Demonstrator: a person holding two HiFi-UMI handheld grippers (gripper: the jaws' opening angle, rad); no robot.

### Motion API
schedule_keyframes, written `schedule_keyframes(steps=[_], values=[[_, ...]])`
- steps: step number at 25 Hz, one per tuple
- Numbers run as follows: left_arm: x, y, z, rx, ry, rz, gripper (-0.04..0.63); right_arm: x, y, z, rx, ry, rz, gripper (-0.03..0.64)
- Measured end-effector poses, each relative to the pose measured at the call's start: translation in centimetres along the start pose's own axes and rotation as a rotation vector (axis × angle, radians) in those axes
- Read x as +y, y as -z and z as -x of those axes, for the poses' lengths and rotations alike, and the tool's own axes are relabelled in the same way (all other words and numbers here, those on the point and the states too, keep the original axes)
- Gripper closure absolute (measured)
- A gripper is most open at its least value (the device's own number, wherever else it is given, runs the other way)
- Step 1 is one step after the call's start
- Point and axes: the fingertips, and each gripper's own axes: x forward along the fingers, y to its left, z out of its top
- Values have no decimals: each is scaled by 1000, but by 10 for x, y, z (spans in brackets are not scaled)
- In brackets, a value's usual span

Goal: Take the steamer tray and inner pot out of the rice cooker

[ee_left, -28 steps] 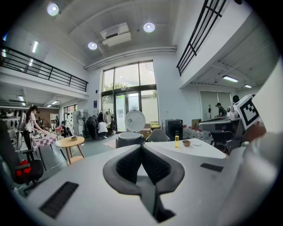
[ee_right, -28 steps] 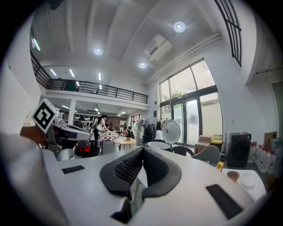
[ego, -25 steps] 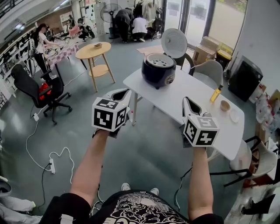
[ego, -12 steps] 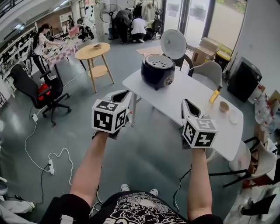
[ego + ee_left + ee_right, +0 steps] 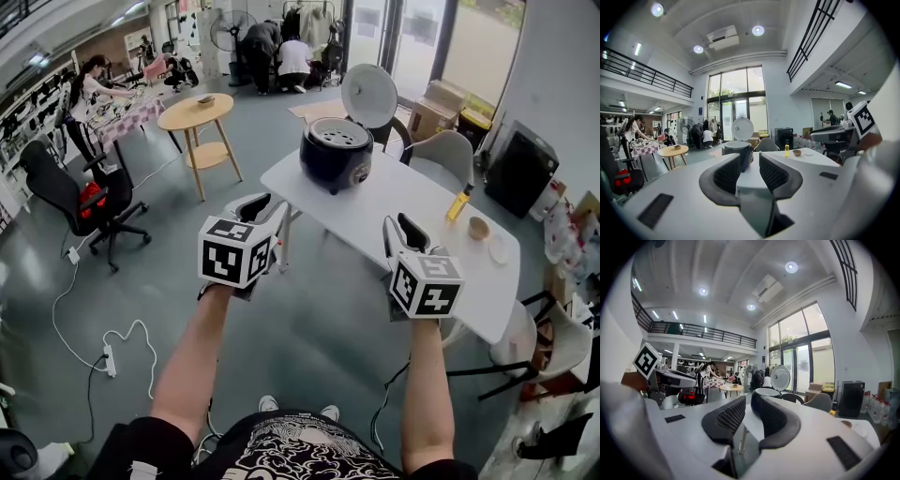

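A dark rice cooker stands at the near-left end of the white table, its white lid swung up. A perforated steamer tray sits in its top and hides the inner pot. Both grippers hang in the air short of the table, well away from the cooker. My left gripper is left of the table's corner and my right gripper is over its near edge. Both sets of jaws are opening, with nothing between them. The cooker shows beyond the left gripper and peeks past the right gripper.
On the table's right part stand a yellow bottle, a small bowl and a plate. Grey chairs stand behind it. A round wooden table, a black office chair and a floor cable lie left. People work far back.
The jaws of both grippers have parted from shut to a small gap. Both hands have kept their place.
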Motion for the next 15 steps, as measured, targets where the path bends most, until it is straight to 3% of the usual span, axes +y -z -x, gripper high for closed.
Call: schedule_keyframes(steps=[9, 15], values=[[10, 5, -5, -1, -3, -3, 361, 3, 4, -5, 7, 14, -12, 467], [17, 10, -10, 7, 41, 3, 309, 13, 6, -14, 16, 30, -15, 413]])
